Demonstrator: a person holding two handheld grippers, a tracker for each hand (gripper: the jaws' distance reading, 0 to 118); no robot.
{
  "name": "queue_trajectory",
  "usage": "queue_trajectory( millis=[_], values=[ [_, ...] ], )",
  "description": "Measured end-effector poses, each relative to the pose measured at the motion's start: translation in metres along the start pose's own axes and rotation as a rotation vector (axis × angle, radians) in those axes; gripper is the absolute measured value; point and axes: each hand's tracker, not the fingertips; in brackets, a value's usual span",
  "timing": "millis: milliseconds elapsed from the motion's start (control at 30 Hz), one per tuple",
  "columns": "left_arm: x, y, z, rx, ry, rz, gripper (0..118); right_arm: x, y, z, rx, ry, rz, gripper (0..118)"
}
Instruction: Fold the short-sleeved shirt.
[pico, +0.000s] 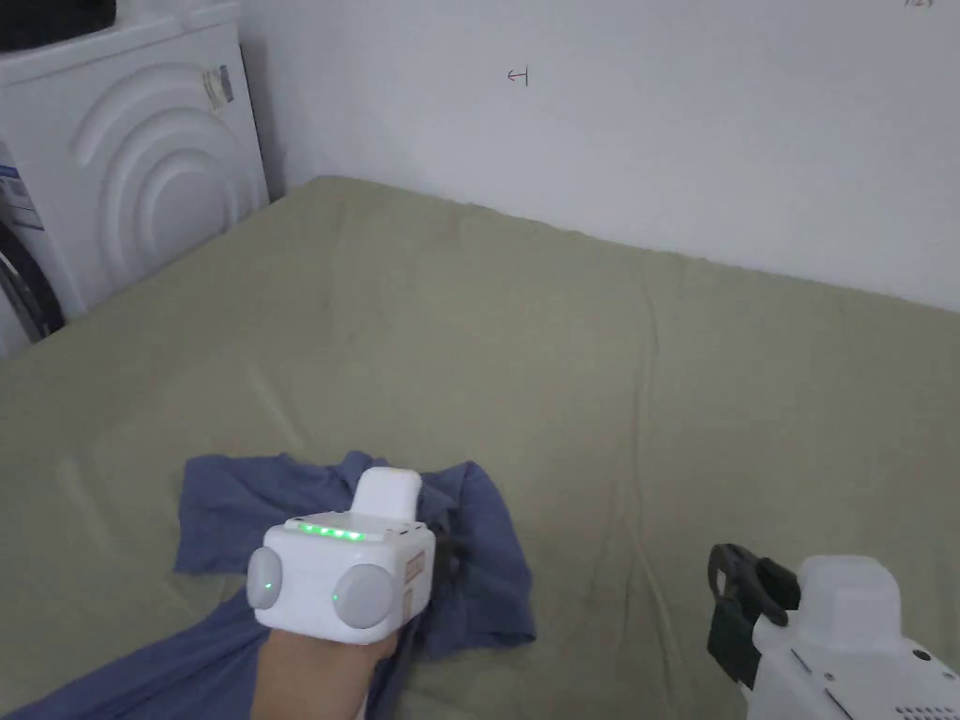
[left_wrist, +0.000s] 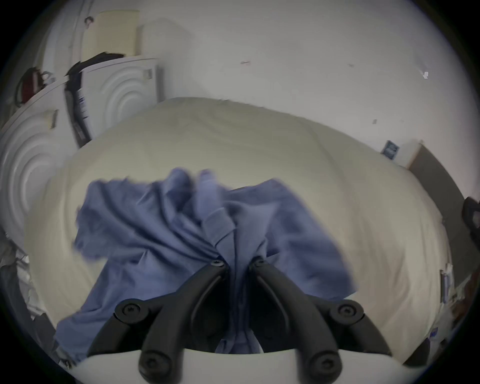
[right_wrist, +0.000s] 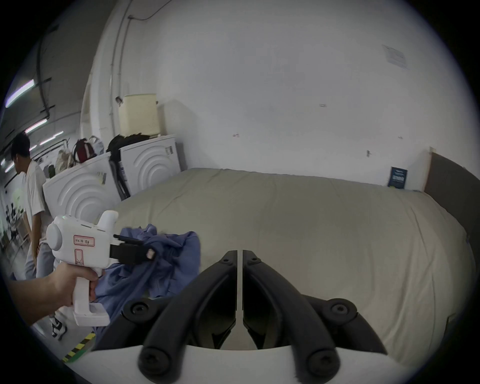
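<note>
The blue short-sleeved shirt (pico: 469, 562) lies crumpled near the front left of a bed (pico: 581, 356) covered in a pale olive sheet, part of it trailing off toward the near edge. The left tongs (left_wrist: 237, 263) have closed on a bunched fold of the shirt, cloth running down between the two jaws (the fabric around them is blurred, so which part of the garment this is I cannot tell). The right tongs (right_wrist: 240, 256) hover over bare sheet to the right of the shirt, jaws drawn together with a thin slit between them and nothing held. White washing machines (pico: 141, 159) stand beside the bed against the wall.
</note>
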Motion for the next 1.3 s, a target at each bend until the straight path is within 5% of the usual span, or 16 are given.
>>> queue_trajectory(
  millis=[433,567,767,867,933,1033,1167,1300],
  values=[
    [0.35,0.056,-0.004,0.111,-0.496,-0.197,11,0.163,-0.025,0.139,0.03,-0.355,-0.072,5],
    [0.405,0.036,-0.025,0.054,-0.464,-0.287,11,0.199,-0.037,0.169,0.029,-0.427,-0.091,5],
    [0.421,-0.032,-0.11,-0.297,-0.279,-0.252,11,0.226,-0.057,0.188,0.006,-0.469,-0.134,5],
    [0.417,-0.038,-0.107,-0.213,-0.294,-0.236,12,0.233,-0.06,0.193,0.0,-0.476,-0.139,5],
    [0.421,-0.032,-0.098,-0.21,-0.309,-0.259,29,0.233,-0.058,0.196,0.002,-0.48,-0.135,5],
    [0.414,-0.028,-0.067,-0.153,-0.358,-0.278,112,0.227,-0.052,0.203,0.01,-0.469,-0.131,5],
    [0.37,-0.032,0.011,0.031,-0.448,-0.28,118,0.21,-0.047,0.213,0.032,-0.444,-0.095,6],
    [0.293,-0.059,0.093,0.135,-0.387,-0.312,118,0.188,-0.049,0.219,0.042,-0.42,-0.069,6]
  ],
)
